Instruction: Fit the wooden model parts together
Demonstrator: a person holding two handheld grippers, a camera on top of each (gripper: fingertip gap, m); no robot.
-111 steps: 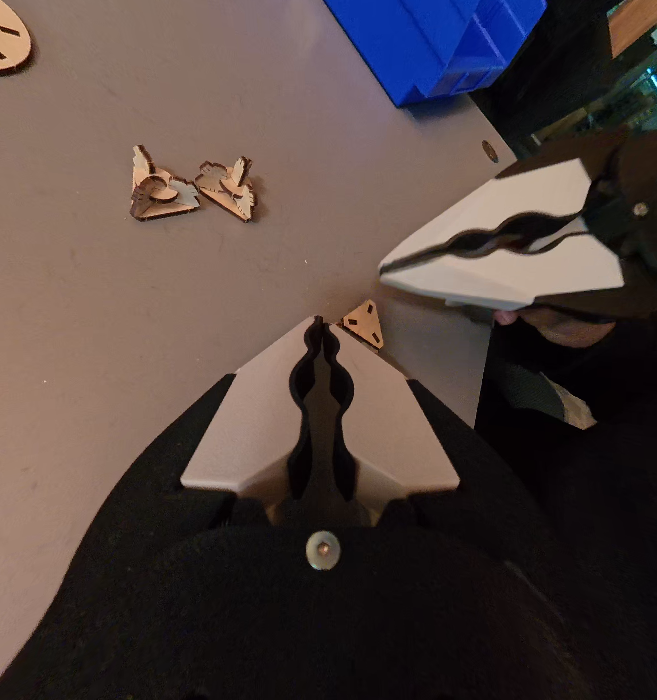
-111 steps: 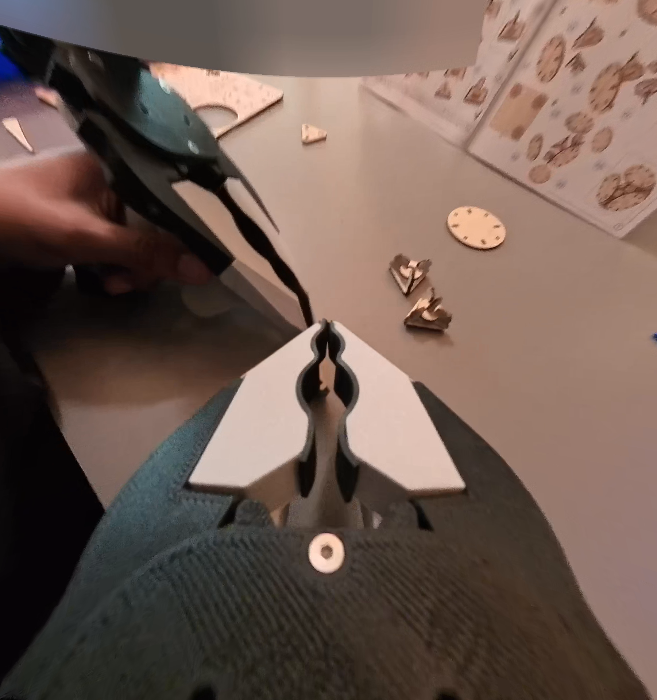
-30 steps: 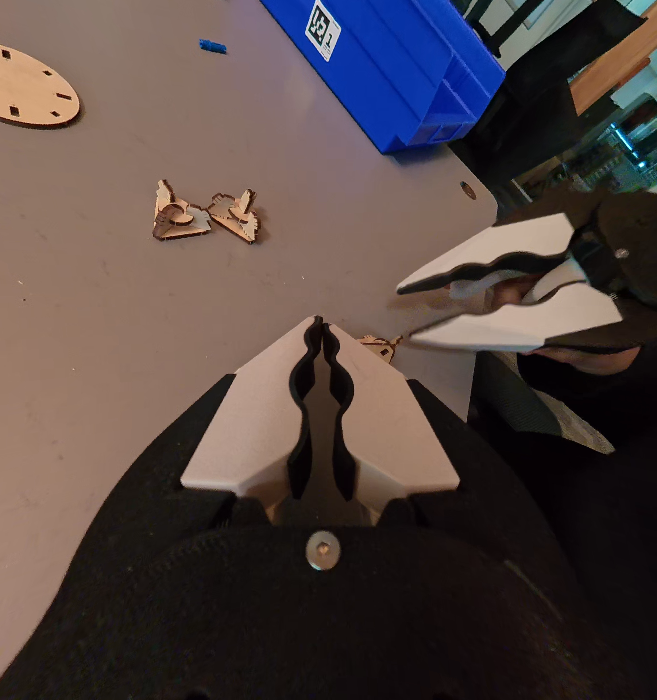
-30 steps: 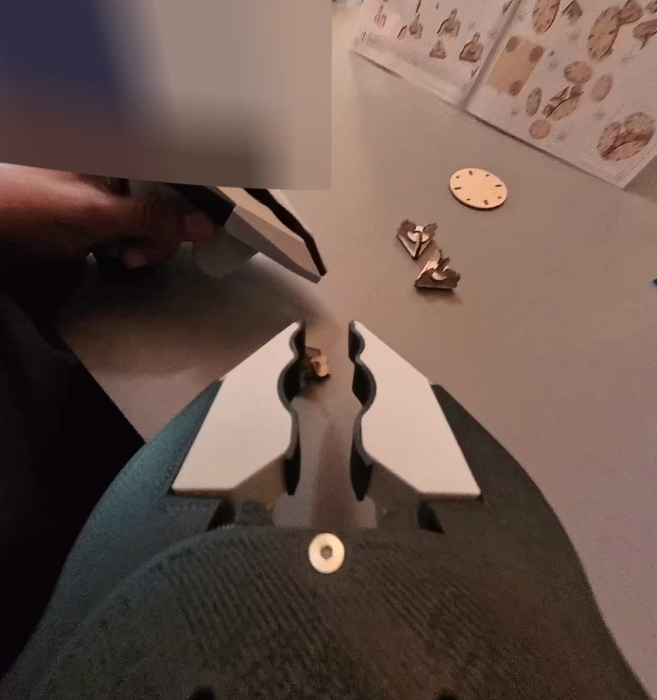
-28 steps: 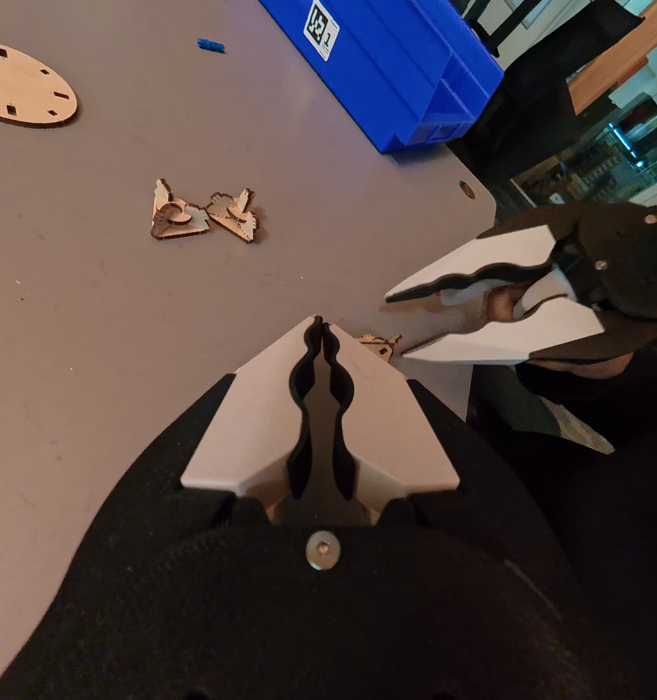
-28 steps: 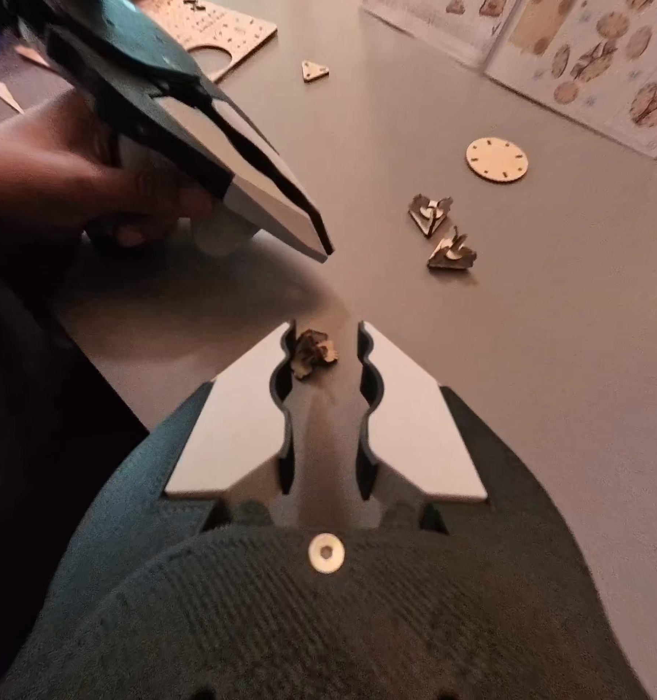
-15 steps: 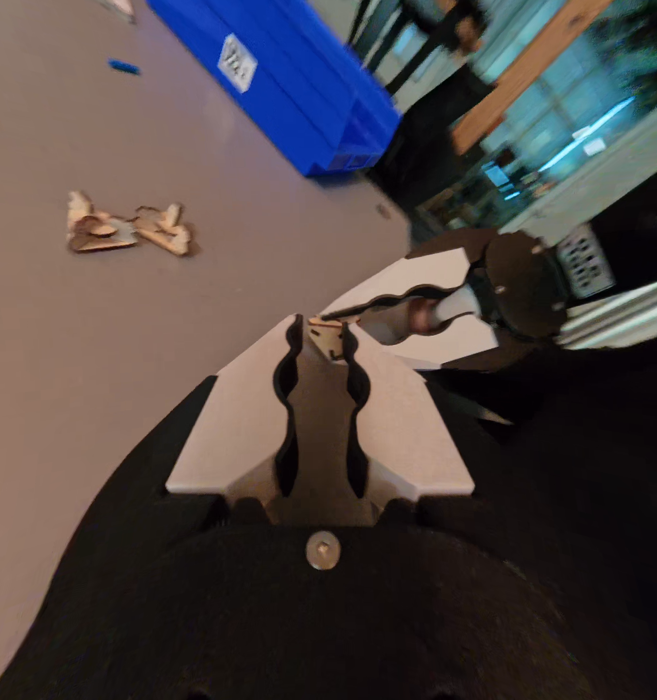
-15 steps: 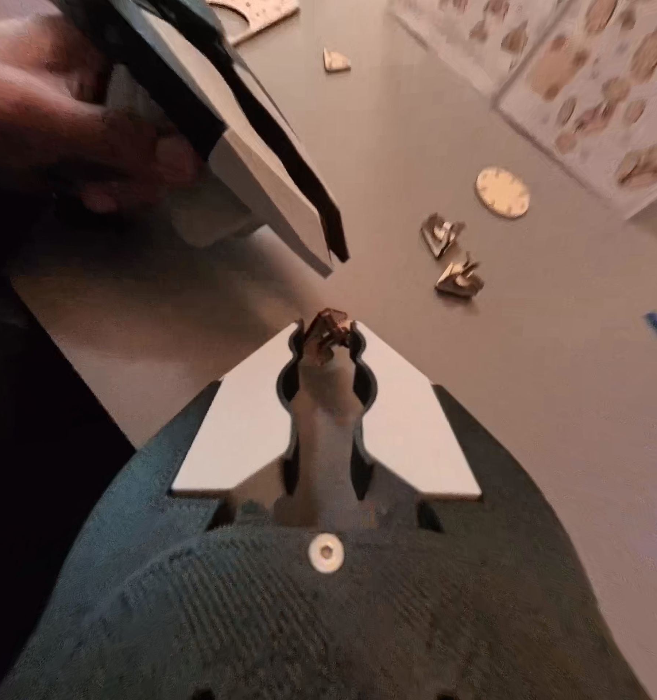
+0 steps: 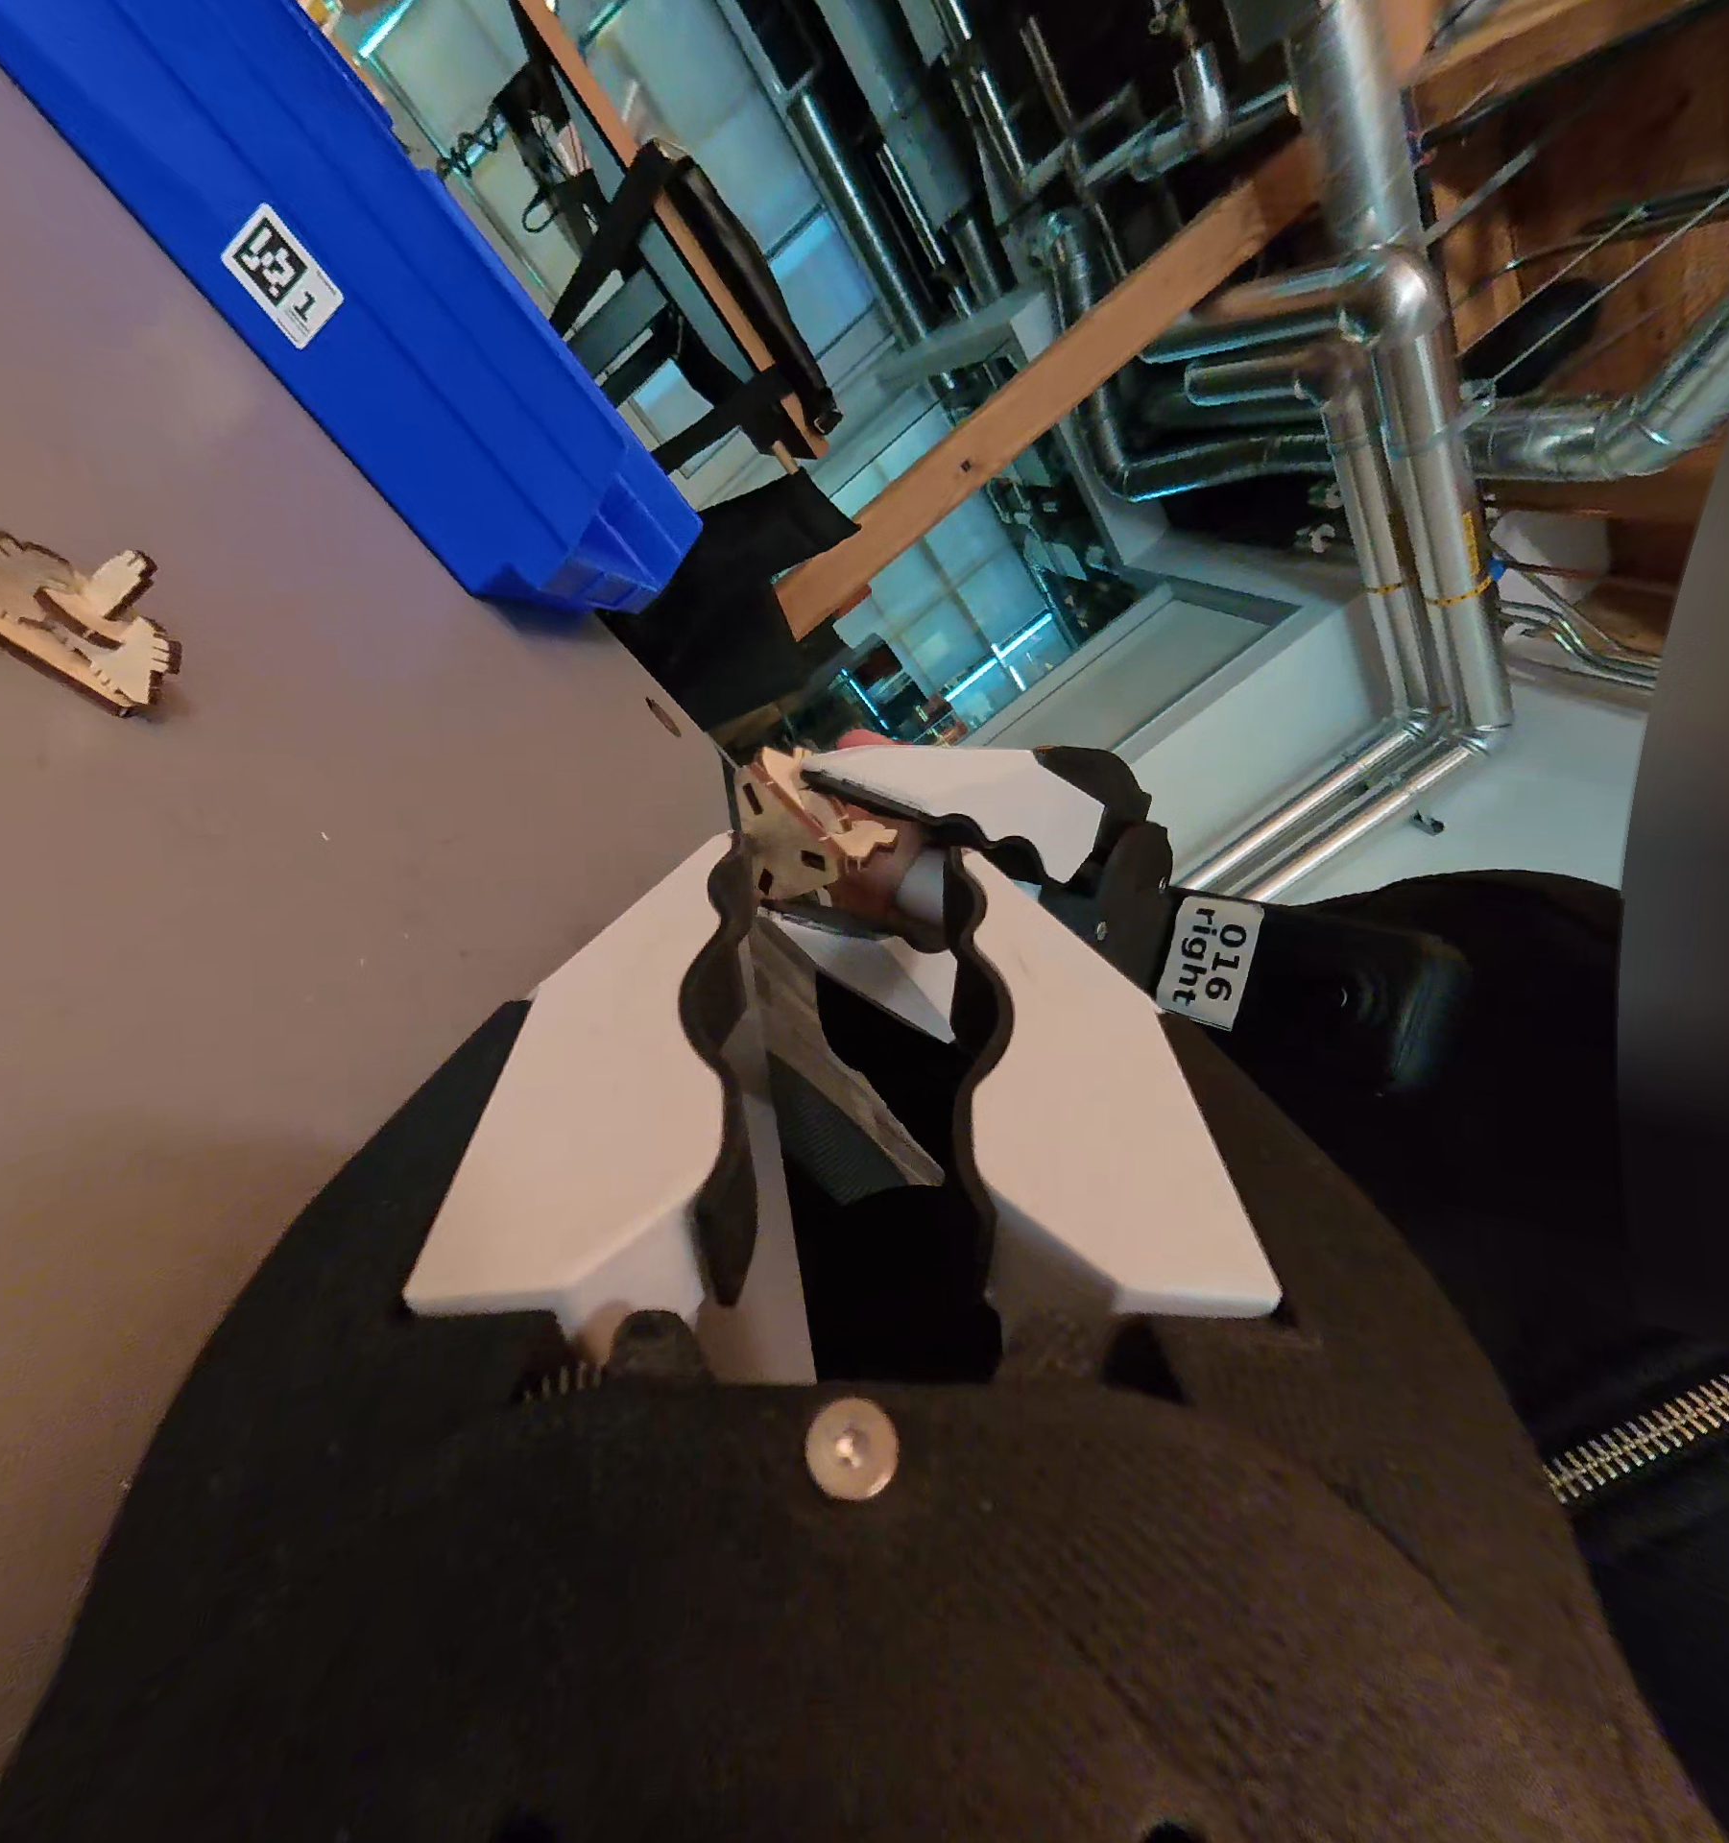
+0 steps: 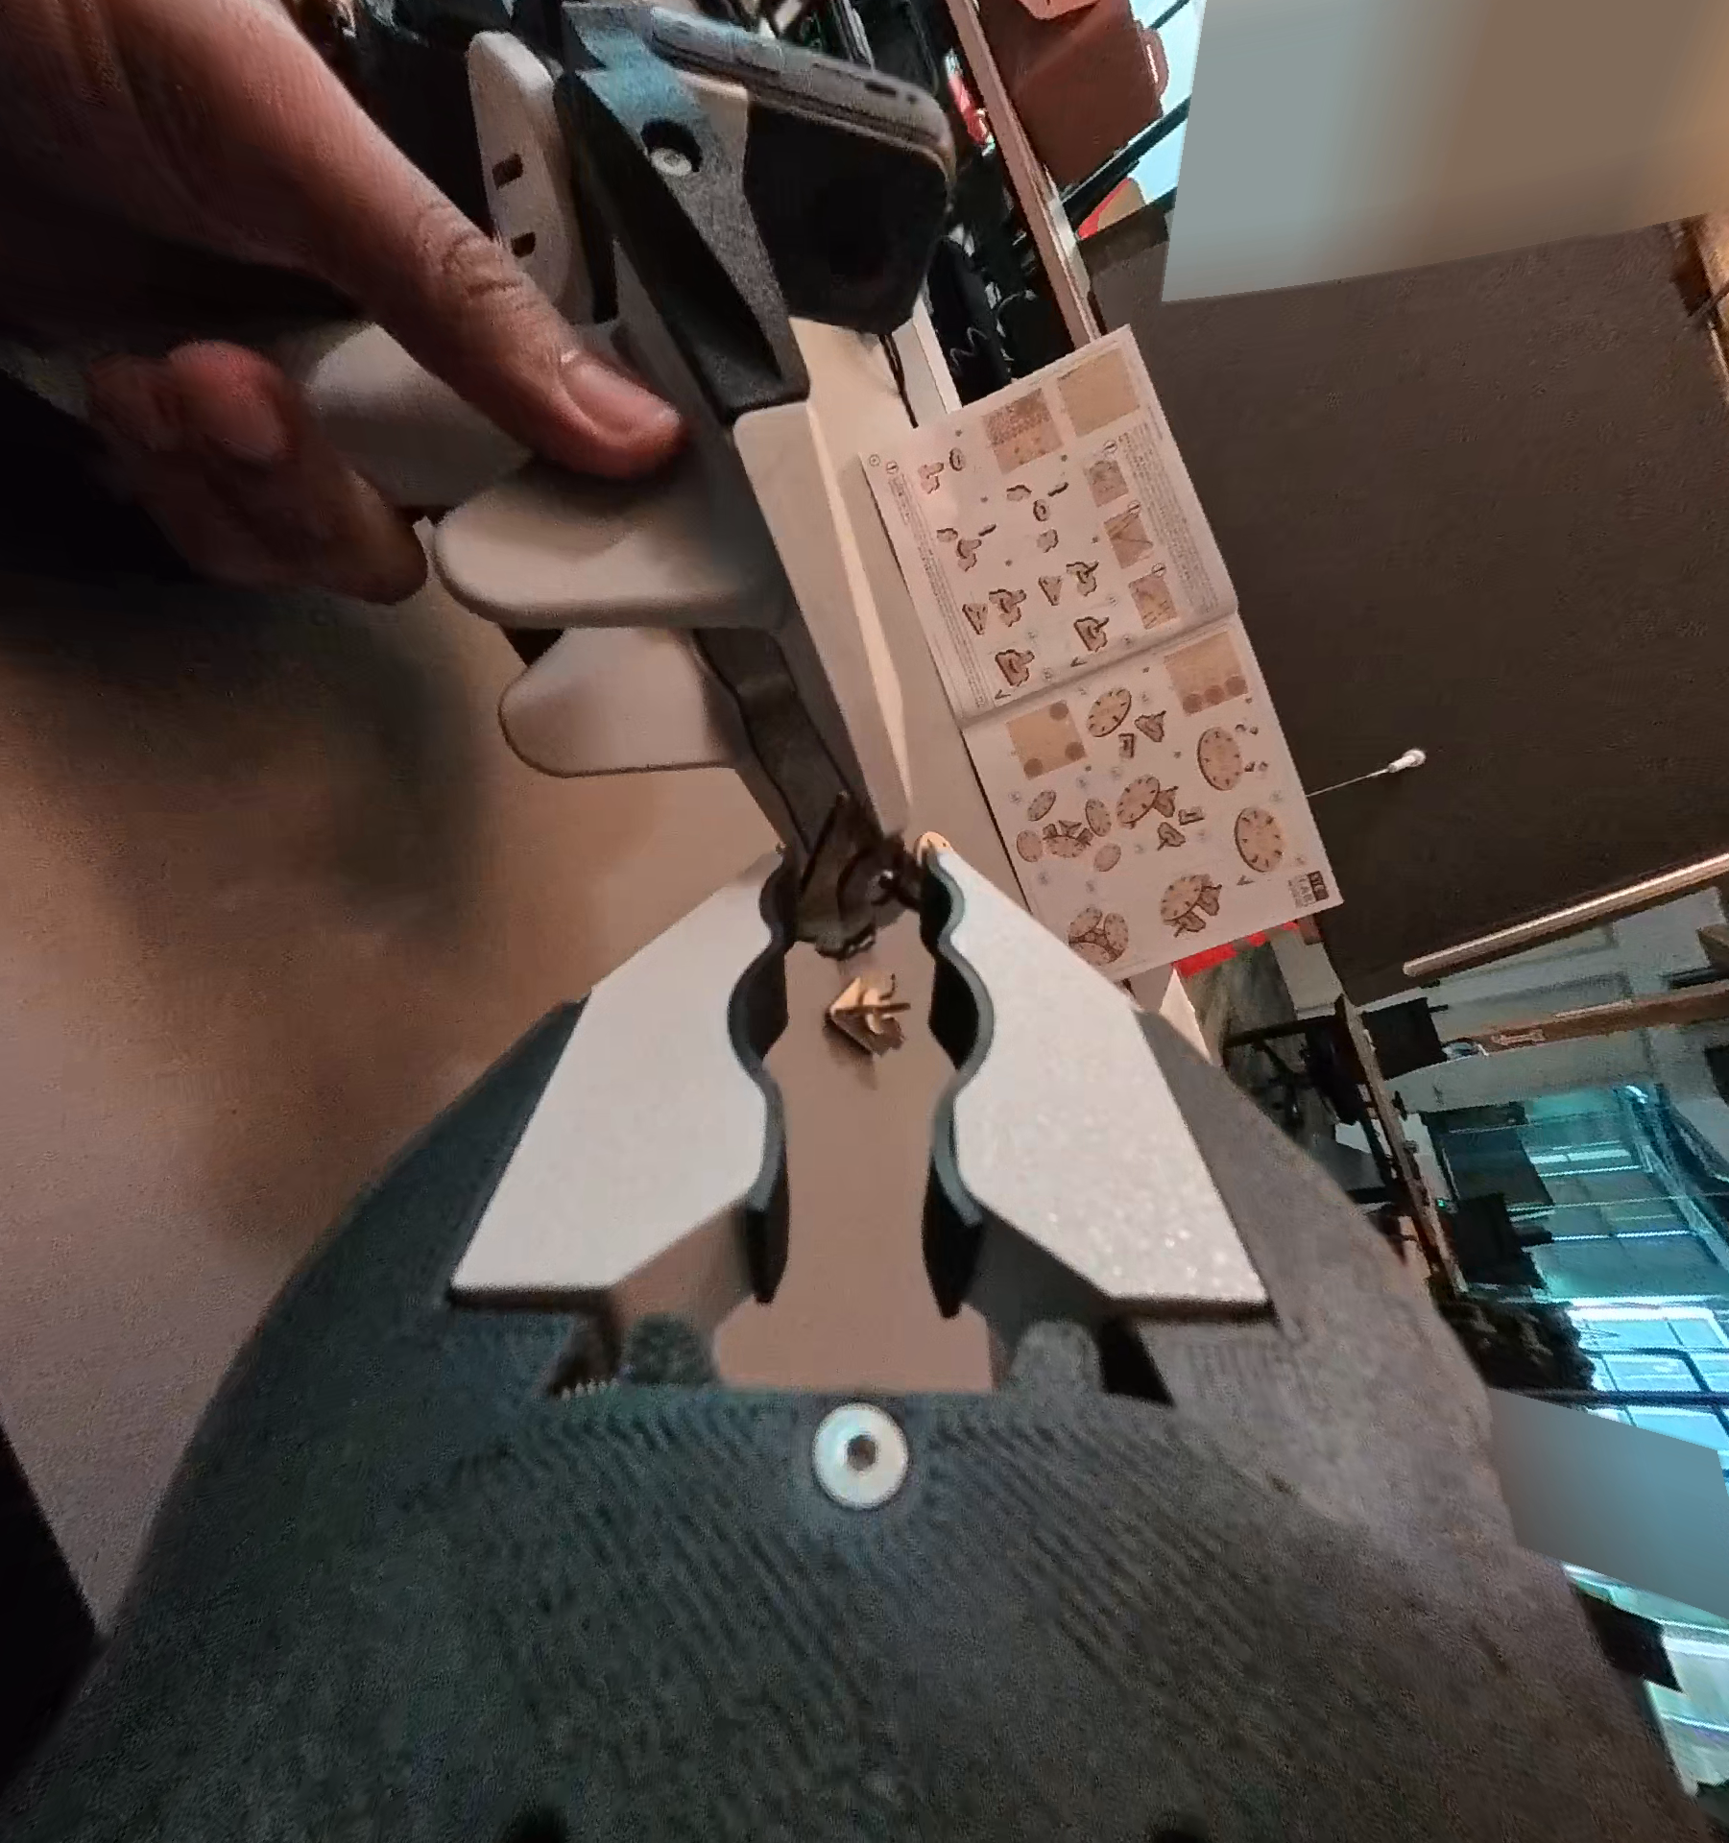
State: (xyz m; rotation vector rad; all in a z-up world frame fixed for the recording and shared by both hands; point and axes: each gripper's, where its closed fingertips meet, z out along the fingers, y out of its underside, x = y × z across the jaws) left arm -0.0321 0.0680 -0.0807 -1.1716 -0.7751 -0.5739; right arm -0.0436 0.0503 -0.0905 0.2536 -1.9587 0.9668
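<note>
Up close, the right gripper [image 9: 790,838] is pinching a small laser-cut wooden assembly [image 9: 790,833] between its white fingers with their wavy black pads, a pale triangular plate with dark slots and a thin curled piece slotted into it. The left gripper [image 9: 845,878] is standing with its jaws spread around that piece; its left pad is lying just beside the plate's edge, but whether it is touching cannot be told, and its right pad is standing clear. From the right wrist the held piece is showing only as a dark, backlit tangle, hard to read. A hand [image 10: 272,249] is gripping the left tool's smooth white trigger. Two more wooden assemblies [image 9: 52,618], burnt brown at their cut edges, are lying on the matte grey table [image 9: 242,848], the further one cut off by the frame. A glossy blue plastic bin [image 9: 341,299] is sitting further back, and a printed instruction sheet [image 10: 1099,678] is lying flat beyond.
</note>
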